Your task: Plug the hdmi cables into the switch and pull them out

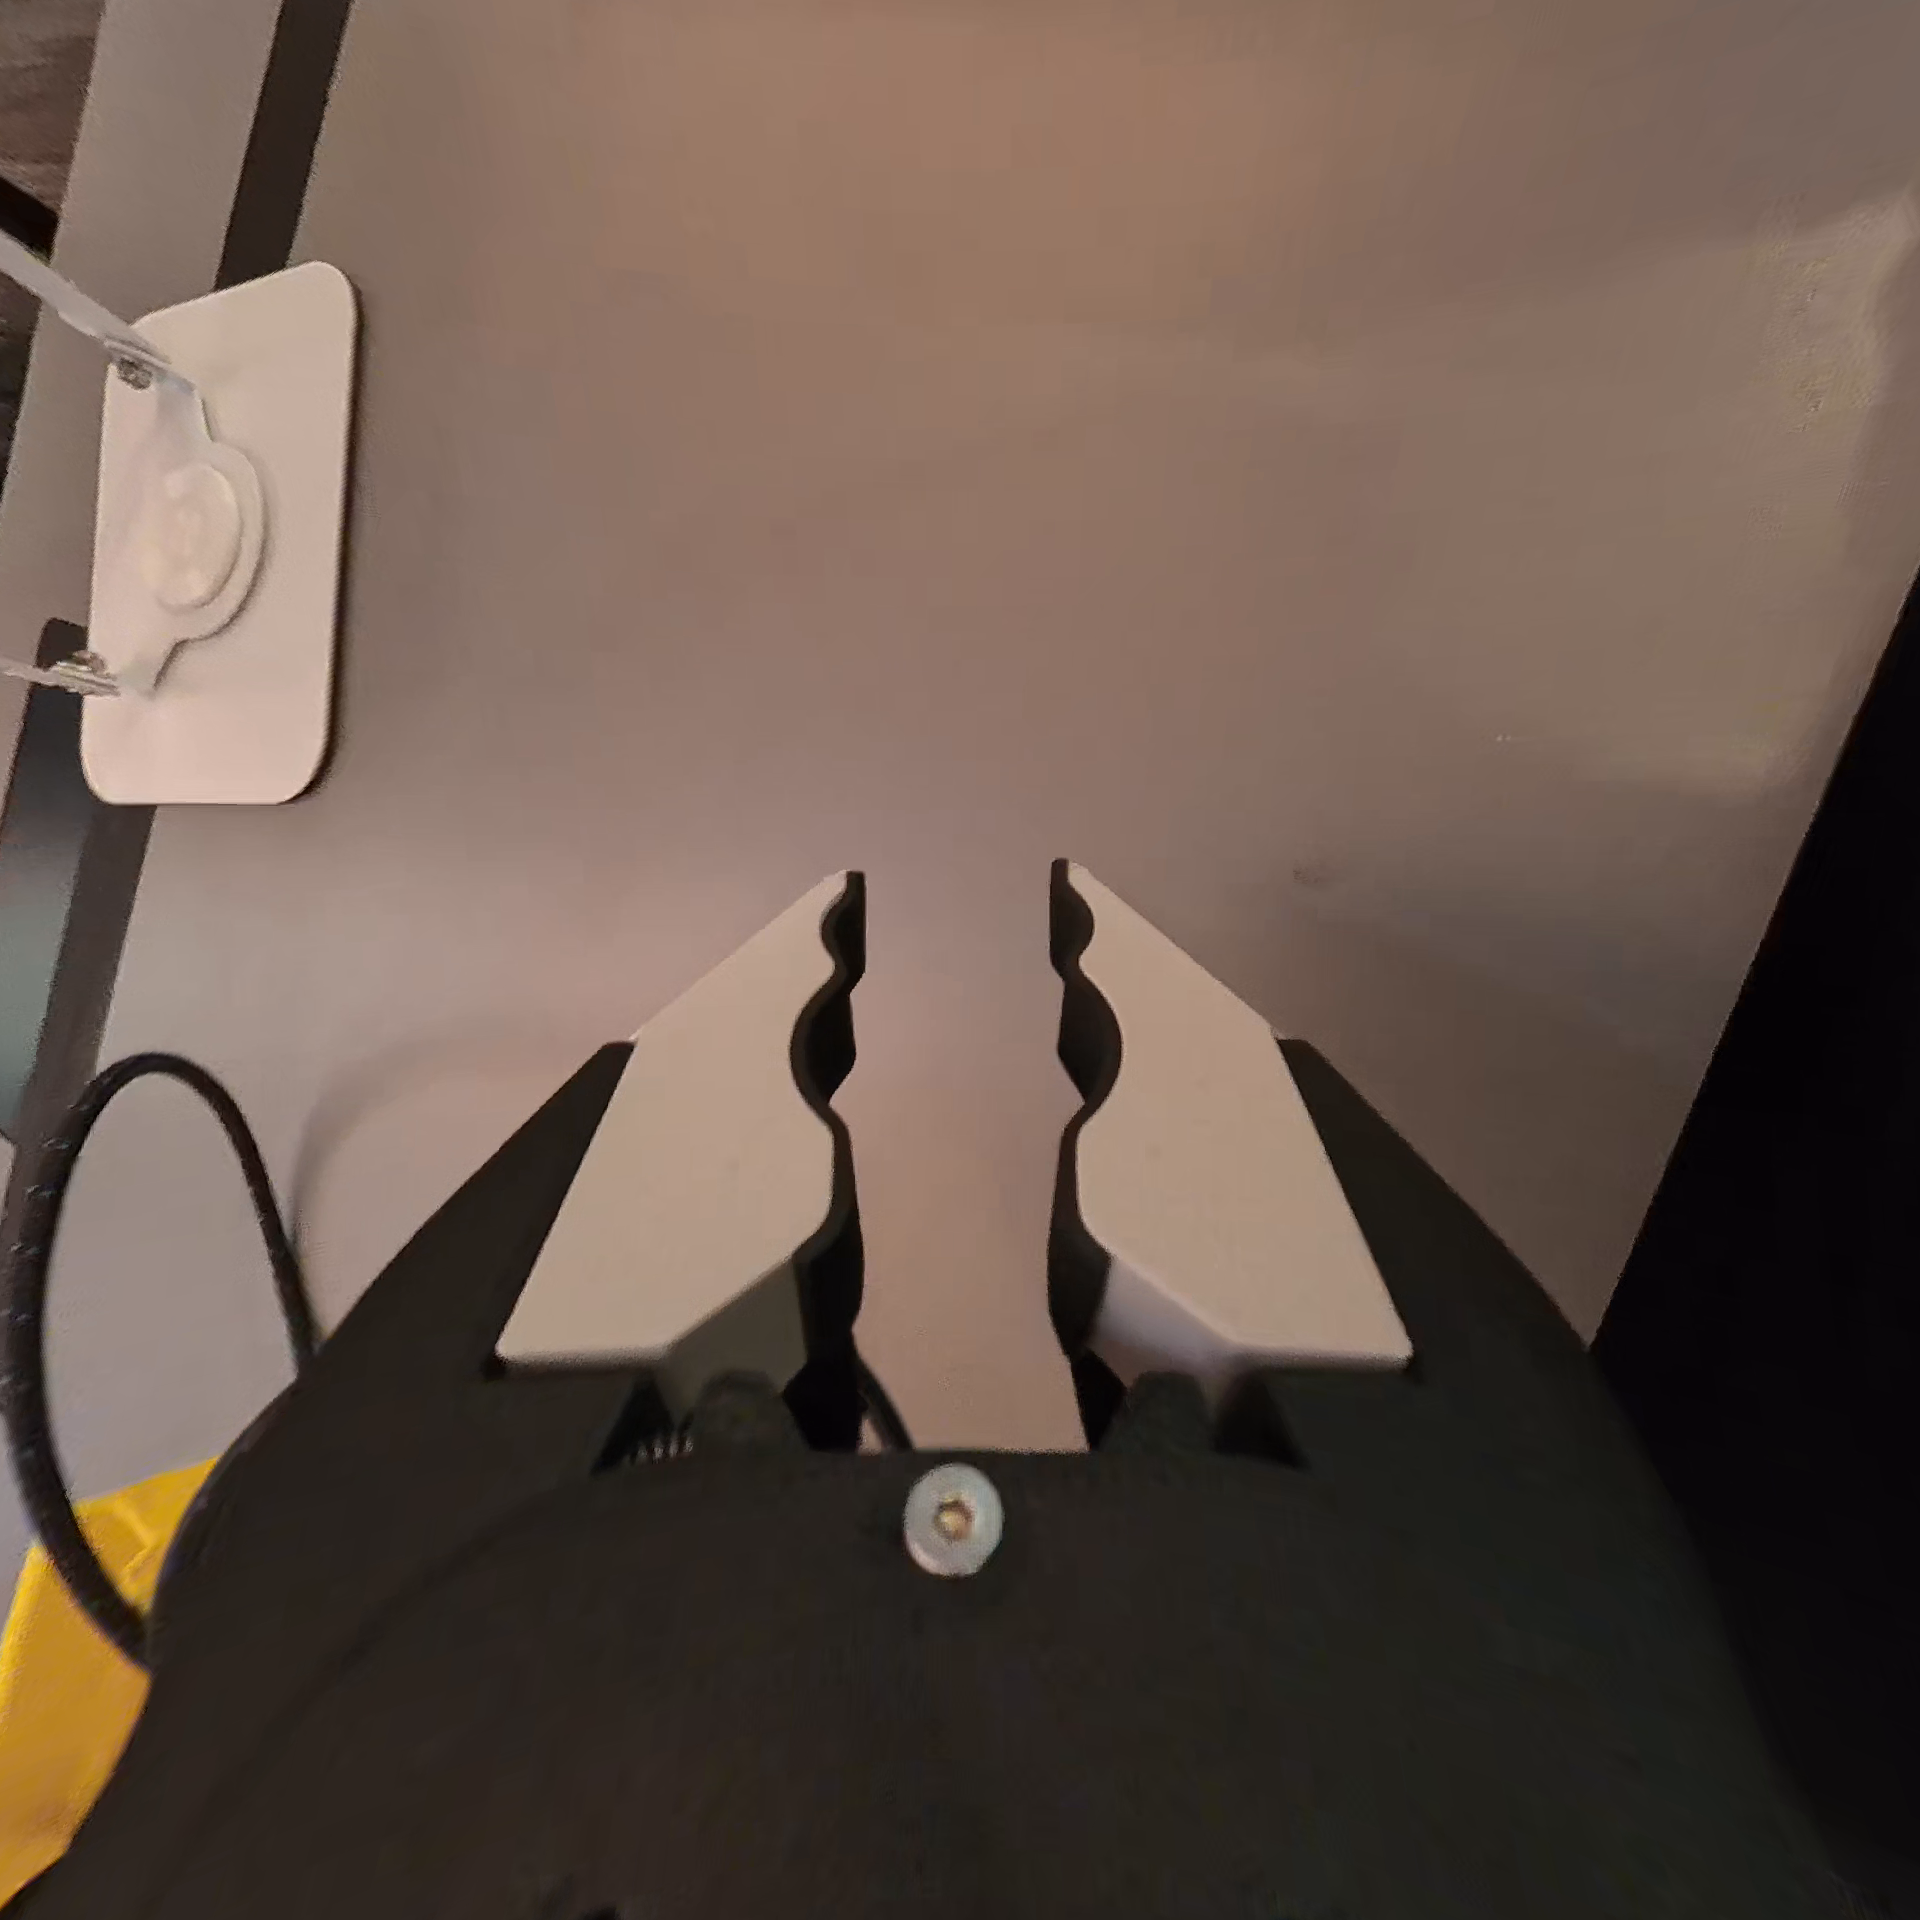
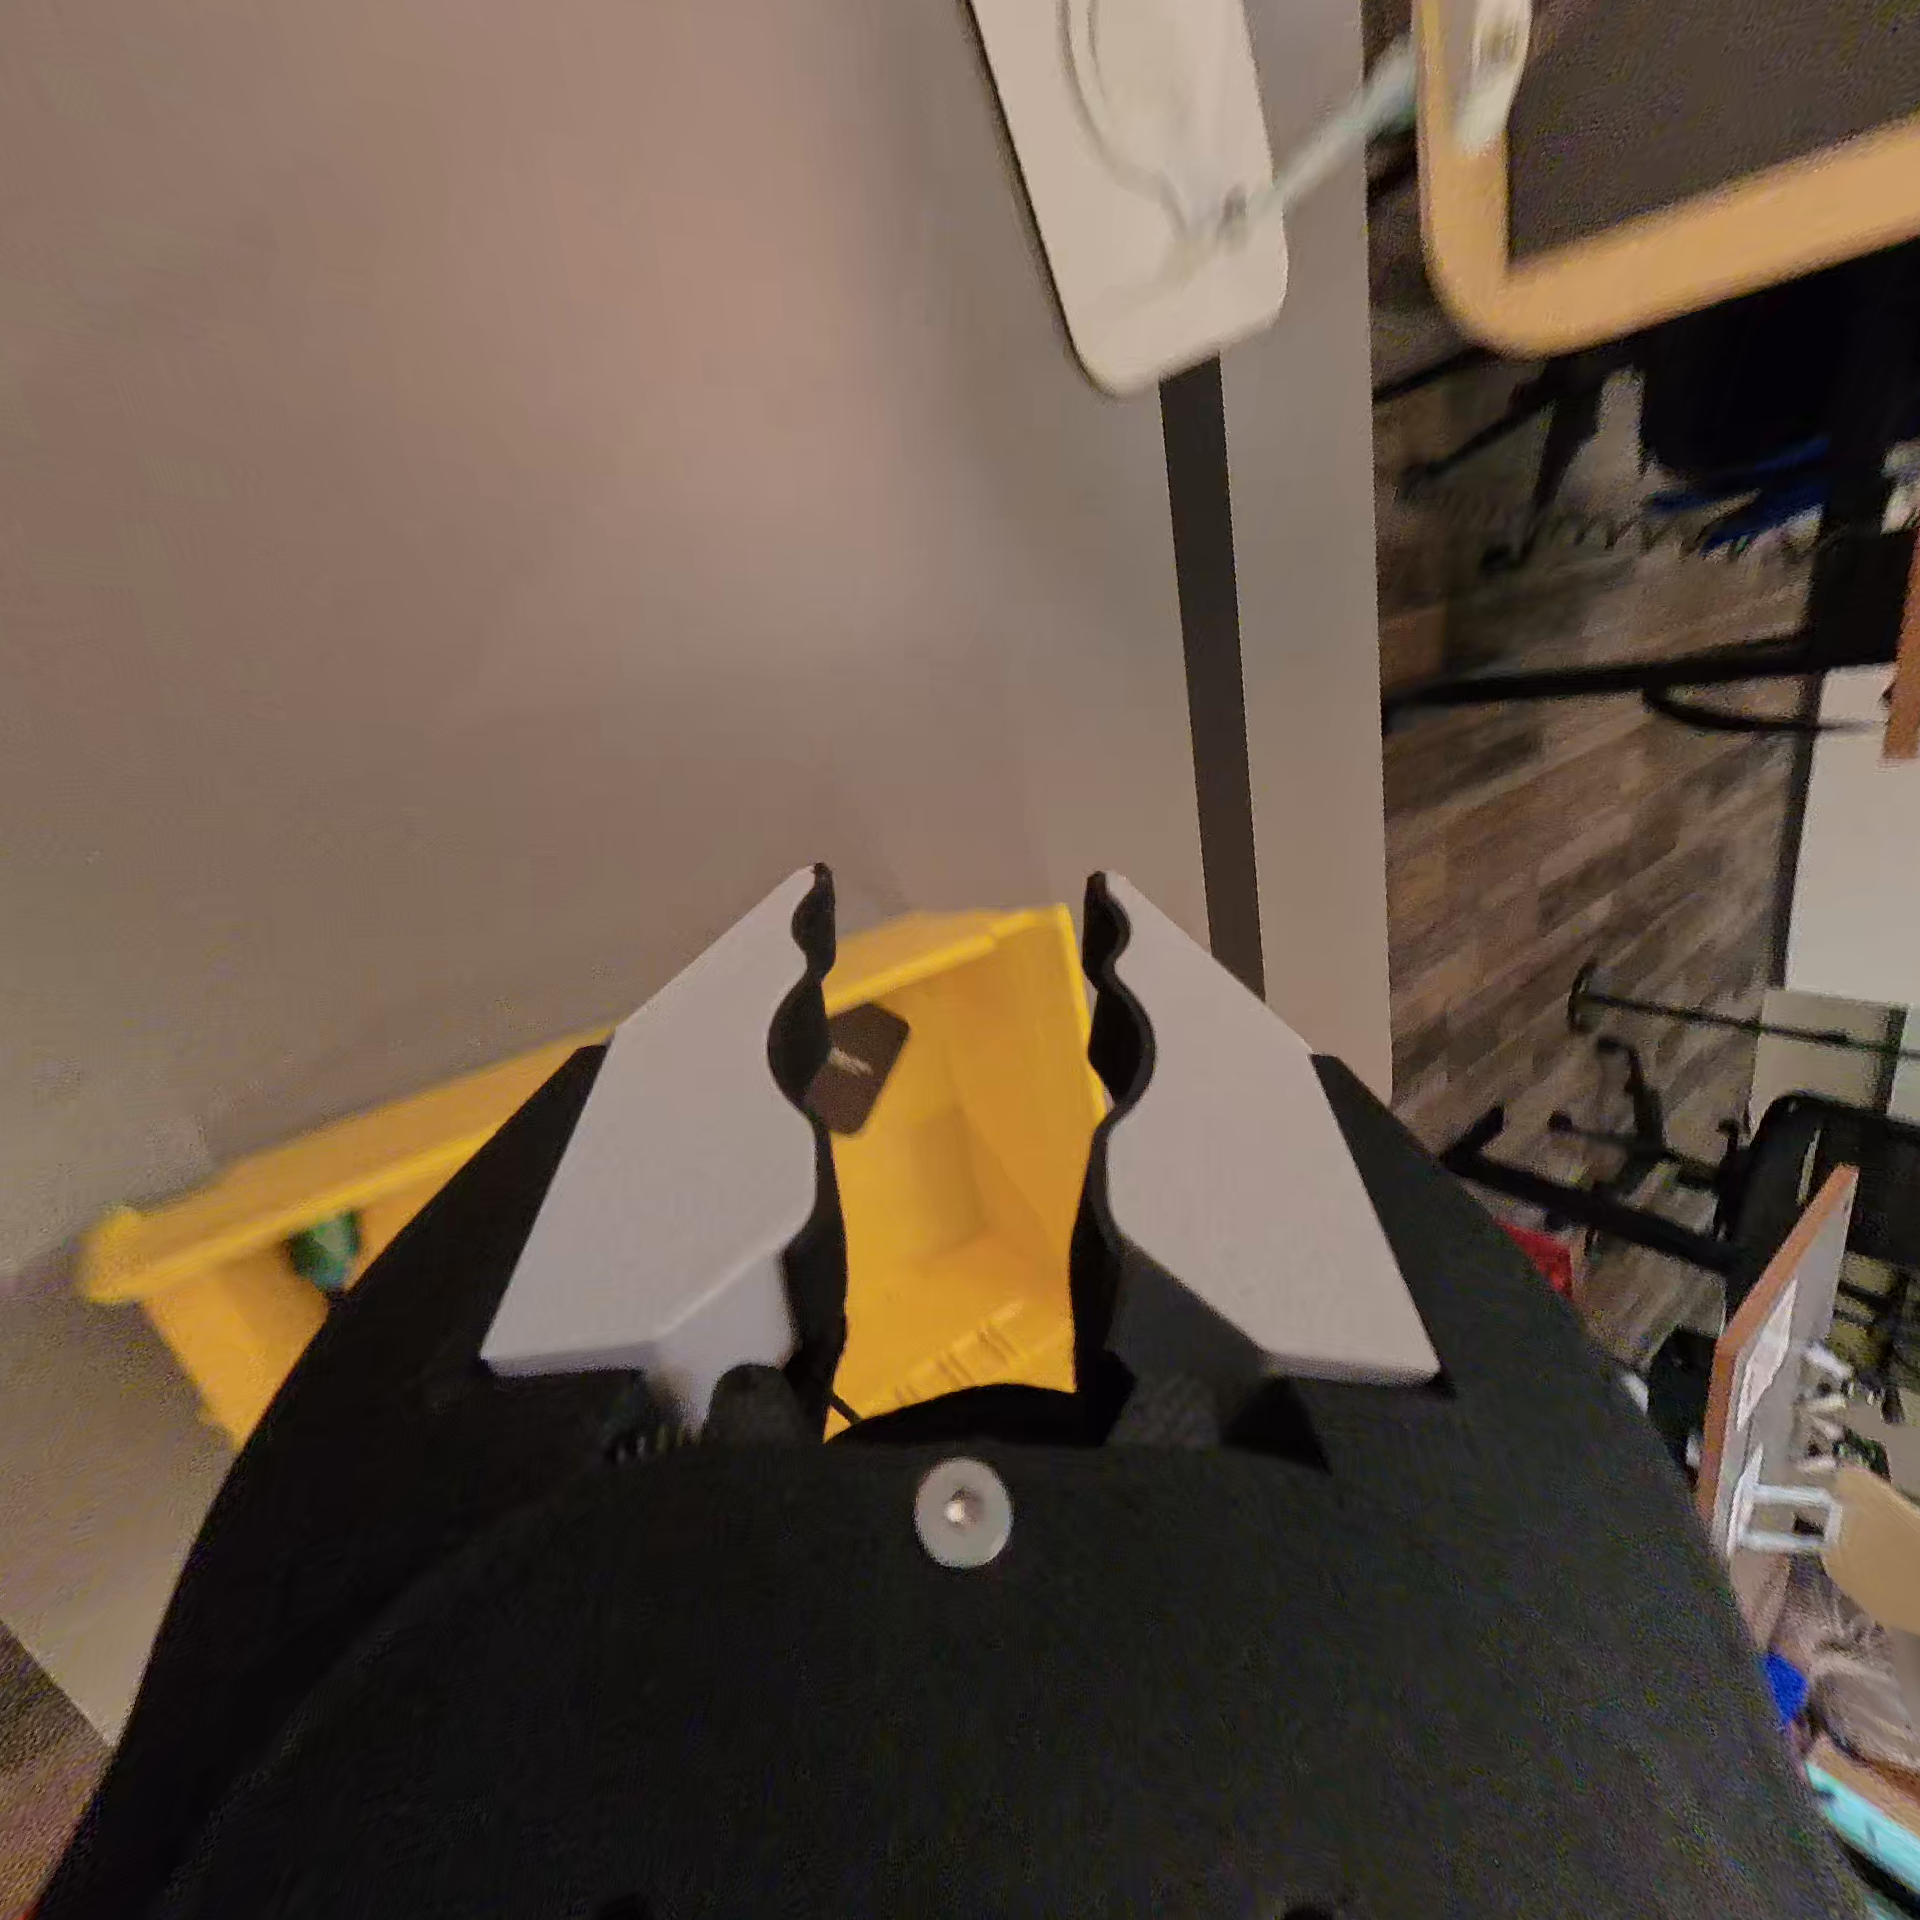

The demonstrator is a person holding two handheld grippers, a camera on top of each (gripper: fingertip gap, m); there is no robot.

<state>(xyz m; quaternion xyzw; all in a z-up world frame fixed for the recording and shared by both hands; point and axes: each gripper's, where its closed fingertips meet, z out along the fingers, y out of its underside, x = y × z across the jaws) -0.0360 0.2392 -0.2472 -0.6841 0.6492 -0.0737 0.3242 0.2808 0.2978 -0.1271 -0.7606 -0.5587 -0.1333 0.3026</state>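
Note:
My left gripper is open and empty over a bare grey table top. A black braided cable loops at the lower left of the left wrist view, beside something yellow. My right gripper is open and empty above a yellow bin that lies on the grey table. A small black flat box sits inside the bin, between my fingers in the view. No HDMI plug shows clearly in either view.
A white plate with a clear fitting is fixed near the table's edge; it also shows in the right wrist view. A dark strip runs along the table edge. Beyond it lie wood flooring, chair legs and clutter. A dark mass stands at right. My right fingertips sit around 35 centimeters from my left ones.

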